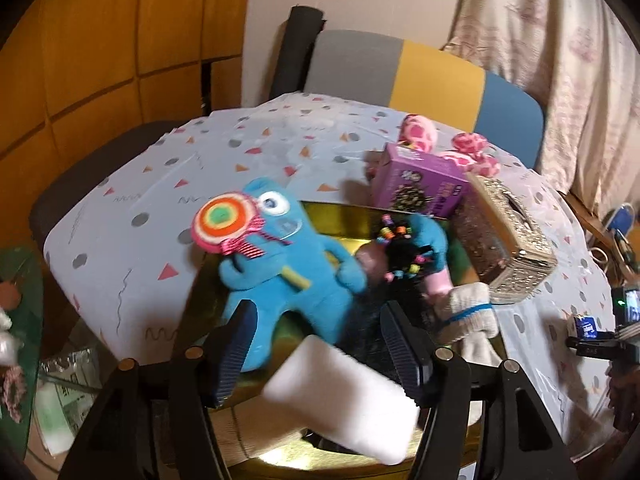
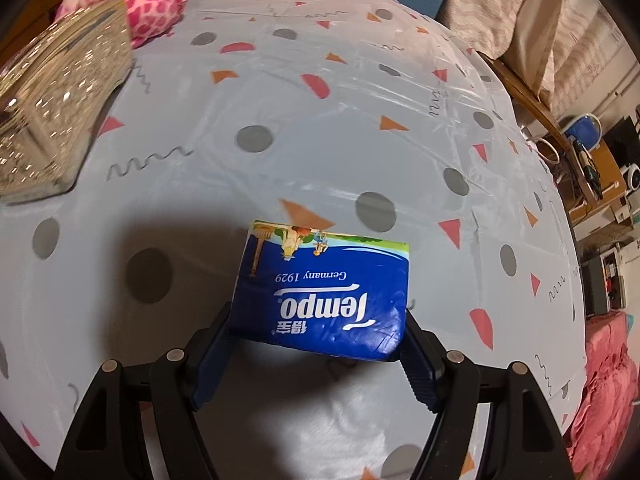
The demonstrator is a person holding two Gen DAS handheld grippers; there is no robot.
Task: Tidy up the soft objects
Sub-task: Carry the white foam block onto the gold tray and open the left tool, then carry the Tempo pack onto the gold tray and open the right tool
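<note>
As seen, right gripper (image 2: 316, 344) steeply downward, clasping tissue pack (image 2: 322, 296).

We see a round table under a pale blue cloth (image 2: 320, 92) with coloured shapes. On it lie a shiny gold tray (image 1: 340, 216), a glittery tissue box (image 2: 52, 112), a purple carton (image 1: 416, 184) and a pink spotted plush toy (image 2: 152, 8).

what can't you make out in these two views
- Left wrist view: the white rectangular foam block is motion-blurred; whether it touches the left hand-held gripper is unclear.
- Left wrist view: the gold tray is mostly covered by the blue plush monster and other items.
- Right wrist view: the blue Tempo tissue pack hides the right hand-held gripper pads' contact.
- Right wrist view: the glittery gold tissue box is cut off by the left edge.
</note>
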